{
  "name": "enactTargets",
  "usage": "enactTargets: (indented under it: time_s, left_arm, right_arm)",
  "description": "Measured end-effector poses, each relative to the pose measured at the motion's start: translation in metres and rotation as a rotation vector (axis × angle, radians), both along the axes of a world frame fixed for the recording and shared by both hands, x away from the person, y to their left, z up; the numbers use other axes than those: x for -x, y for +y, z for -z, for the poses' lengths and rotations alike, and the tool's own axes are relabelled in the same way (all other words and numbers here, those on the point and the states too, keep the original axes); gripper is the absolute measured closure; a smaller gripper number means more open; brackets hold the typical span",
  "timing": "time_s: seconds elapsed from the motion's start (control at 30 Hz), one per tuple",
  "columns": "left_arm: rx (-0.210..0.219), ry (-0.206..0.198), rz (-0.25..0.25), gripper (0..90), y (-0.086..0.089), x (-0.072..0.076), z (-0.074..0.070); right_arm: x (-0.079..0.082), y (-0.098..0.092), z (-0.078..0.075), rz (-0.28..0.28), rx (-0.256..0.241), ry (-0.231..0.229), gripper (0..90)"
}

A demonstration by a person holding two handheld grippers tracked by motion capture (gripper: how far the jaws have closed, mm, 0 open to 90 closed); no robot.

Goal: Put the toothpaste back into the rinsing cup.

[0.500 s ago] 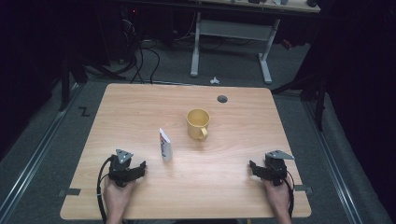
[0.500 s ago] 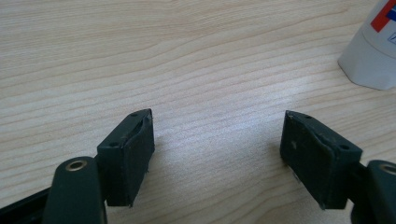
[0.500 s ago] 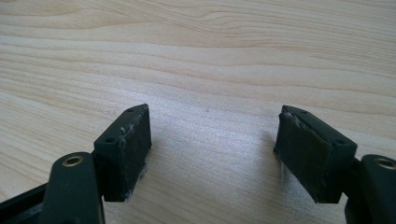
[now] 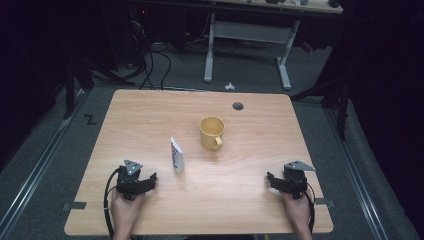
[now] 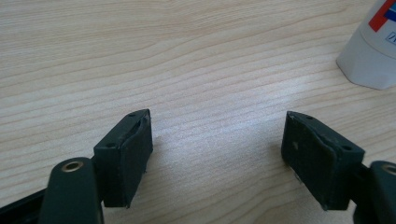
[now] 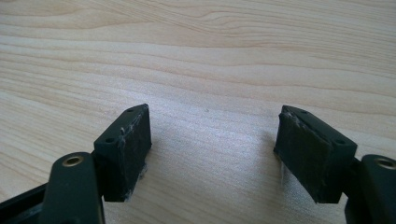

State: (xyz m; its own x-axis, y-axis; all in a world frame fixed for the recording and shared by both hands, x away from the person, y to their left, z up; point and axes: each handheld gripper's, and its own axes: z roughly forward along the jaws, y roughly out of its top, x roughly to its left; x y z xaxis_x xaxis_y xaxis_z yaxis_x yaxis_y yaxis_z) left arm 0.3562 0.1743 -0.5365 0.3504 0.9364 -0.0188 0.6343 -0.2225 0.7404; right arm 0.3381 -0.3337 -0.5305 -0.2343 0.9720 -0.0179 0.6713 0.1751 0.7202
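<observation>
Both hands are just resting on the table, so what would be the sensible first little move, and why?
Probably the left gripper should ease forward and right toward the white tube with the red-and-blue label. Its jaws stand open and empty, the tube is the nearest thing, and bare wood lies between them.

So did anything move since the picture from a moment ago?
Nothing visibly changed. The left tongs and right tongs stay open and empty, resting near the front of the table. The white tube and the yellow mug are where they were.
</observation>
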Motion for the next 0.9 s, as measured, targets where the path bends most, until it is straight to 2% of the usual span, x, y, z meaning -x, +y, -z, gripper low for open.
enactTargets:
  time_s: [0.27,0.67,0.9]
  left_arm:
    - [-0.002,0.0,0.011,25.3,0.0005,-0.0008,-0.0001]
    - [0.0,0.001,0.003,25.3,-0.0005,-0.0006,-0.0001]
    - [-0.011,0.037,0.012,23.7,-0.0016,-0.0043,-0.0037]
  right_arm:
    - [-0.0002,0.0,0.0,0.001,0.0,-0.001,26.7]
    - [-0.0002,0.0,0.0,0.001,0.0,-0.001,26.6]
    - [-0.0002,0.0001,-0.0001,0.001,0.0,0.0,26.6]
